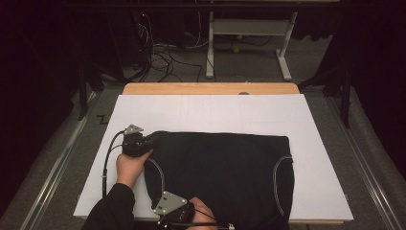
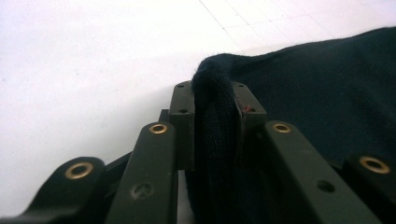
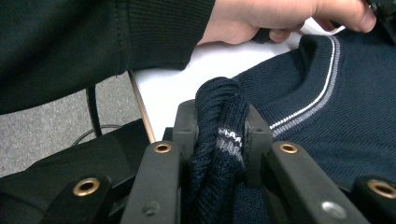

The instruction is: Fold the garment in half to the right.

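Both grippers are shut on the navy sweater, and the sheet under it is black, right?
Not quite. Both grippers are shut on the sweater: the left gripper pinches plain knit, the right gripper pinches a striped edge. But the sheet under it is white, not black, as the high view shows.

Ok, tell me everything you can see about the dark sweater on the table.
The sweater is dark navy knit with a ribbed texture and pale striped trim along its curved edges. It lies mostly flat on the white sheet, its near edge reaching the table front. The left tool pinches its far-left corner; the right tool clamps a bunched, striped fold at its near edge.
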